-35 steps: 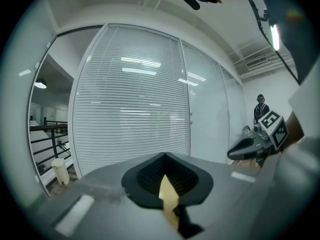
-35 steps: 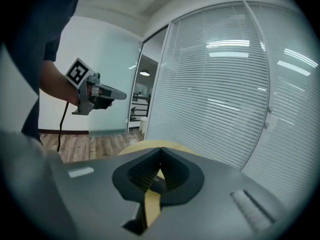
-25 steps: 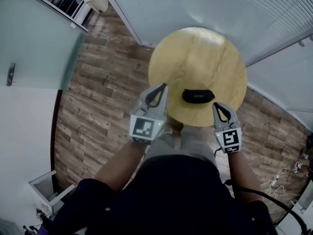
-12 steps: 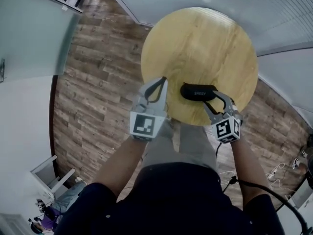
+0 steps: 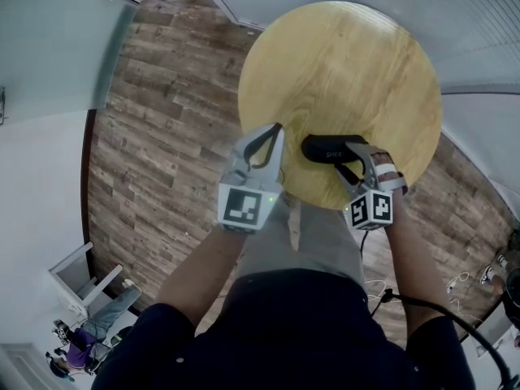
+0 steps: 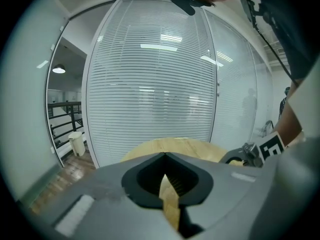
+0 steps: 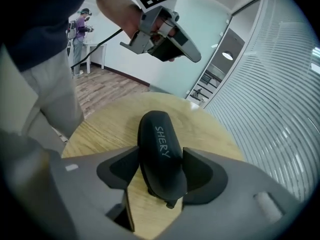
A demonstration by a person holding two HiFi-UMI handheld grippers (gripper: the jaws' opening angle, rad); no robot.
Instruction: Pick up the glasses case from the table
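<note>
Table [image 5: 341,55]: round; light wood; it stands on a brown plank floor [image 5: 162,136].
Case [image 5: 325,147]: black and long, with rounded ends; it lies flat on the table, close to the near edge, by the person; the white word SHERY is on its top; one end points to the left gripper, the other end sits inside the right gripper.
Right gripper [image 5: 349,159]: it tips down over the near edge, right on the case; its jaws are apart and opening; the case is between them, one jaw on each long side; the dark pads [image 7: 200,171] are just beside the case; I cannot tell if they touch it; the case rests on the wood.
Left gripper [image 5: 275,130]: it is at the near left edge, left of the case and apart from it; its jaws are together, tips touching; nothing is held; only a thin strip of table shows through the slit.
Hands: one holds each gripper; the marker cubes [image 5: 244,208] face up.
Blinds [image 6: 150,84]: white slats behind glass, past the far edge of the table.
</note>
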